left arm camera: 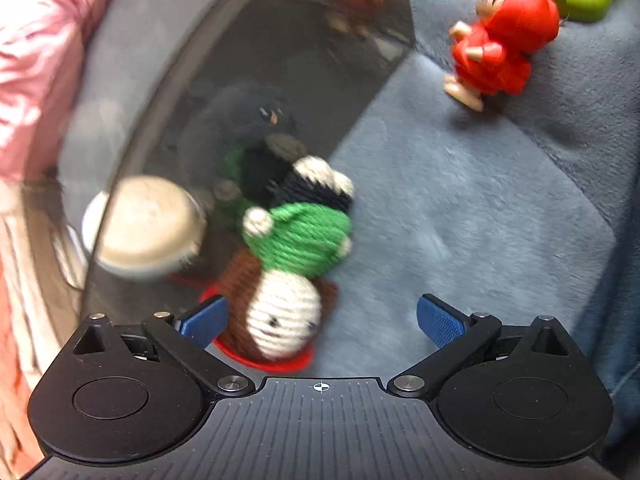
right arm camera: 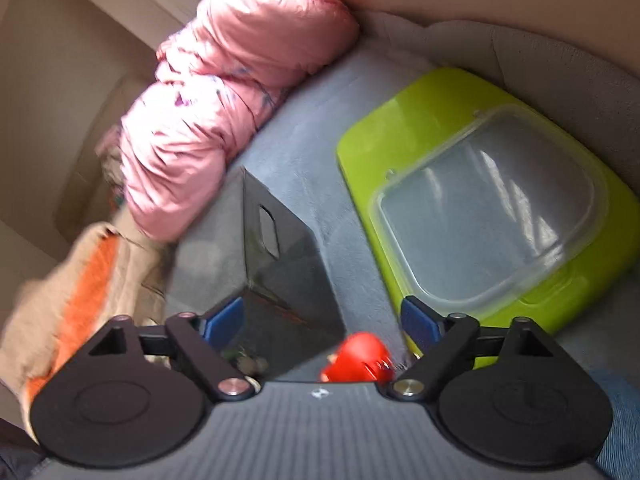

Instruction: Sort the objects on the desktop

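In the left wrist view a knitted doll (left arm camera: pixel 288 280) with a green top, brown hair and white face lies on the grey-blue cloth against a dark see-through box (left arm camera: pixel 256 92). My left gripper (left arm camera: pixel 322 320) is open with the doll's head between its fingers, the left pad close to it. A red-hooded figurine (left arm camera: pixel 500 40) stands at the far right. In the right wrist view my right gripper (right arm camera: pixel 322 322) is open and empty above that red figurine (right arm camera: pixel 356 358), which is partly hidden by the gripper body. The dark box (right arm camera: pixel 280 248) stands ahead.
A lime-green case with a clear lid (right arm camera: pixel 492 208) lies to the right. A pink padded jacket (right arm camera: pixel 224 104) is bunched at the back left. A beige and orange cloth (right arm camera: pixel 80 288) lies at the left. A round beige object (left arm camera: pixel 148 224) sits behind the box wall.
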Tool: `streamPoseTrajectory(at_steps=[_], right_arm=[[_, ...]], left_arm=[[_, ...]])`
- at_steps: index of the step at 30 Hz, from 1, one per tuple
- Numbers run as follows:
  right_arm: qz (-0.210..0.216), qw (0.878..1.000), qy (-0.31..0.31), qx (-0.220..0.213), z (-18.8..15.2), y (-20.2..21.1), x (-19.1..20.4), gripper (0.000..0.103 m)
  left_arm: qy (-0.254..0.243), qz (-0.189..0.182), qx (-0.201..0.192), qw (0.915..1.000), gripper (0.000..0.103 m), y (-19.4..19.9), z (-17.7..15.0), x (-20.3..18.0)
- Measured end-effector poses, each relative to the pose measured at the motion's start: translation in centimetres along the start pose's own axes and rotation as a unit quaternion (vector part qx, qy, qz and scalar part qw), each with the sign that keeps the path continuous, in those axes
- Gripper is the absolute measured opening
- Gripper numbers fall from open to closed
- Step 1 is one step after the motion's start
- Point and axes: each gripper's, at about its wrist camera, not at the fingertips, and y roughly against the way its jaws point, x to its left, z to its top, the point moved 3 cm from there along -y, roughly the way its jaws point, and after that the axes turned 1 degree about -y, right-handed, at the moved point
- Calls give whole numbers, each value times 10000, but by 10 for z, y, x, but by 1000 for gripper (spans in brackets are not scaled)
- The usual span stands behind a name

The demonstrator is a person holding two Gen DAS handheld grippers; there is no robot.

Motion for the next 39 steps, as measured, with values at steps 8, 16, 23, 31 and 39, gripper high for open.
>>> streamPoseTrajectory(at_steps=[8, 16, 23, 31, 39], right_arm=[[129, 9995, -283, 112, -3, 0, -10, 90], [98, 9972, 489, 554, -12, -4, 11, 90], [118, 9968, 452, 644, -18, -3, 11, 90], [318, 9928, 717, 904, -24, -3, 22, 90], [1063, 9706, 1228, 1775, -49, 1, 59, 90]], left_arm=[[78, 254, 109, 9996, 103, -22, 15, 18], [1075, -231, -450, 9929, 15, 20, -1, 78], [1523, -960, -422, 9828, 4, 30, -26, 87], [1439, -1272, -863, 9776, 2, 78, -41, 82], [1642, -1477, -737, 9725, 3, 77, -52, 97]])
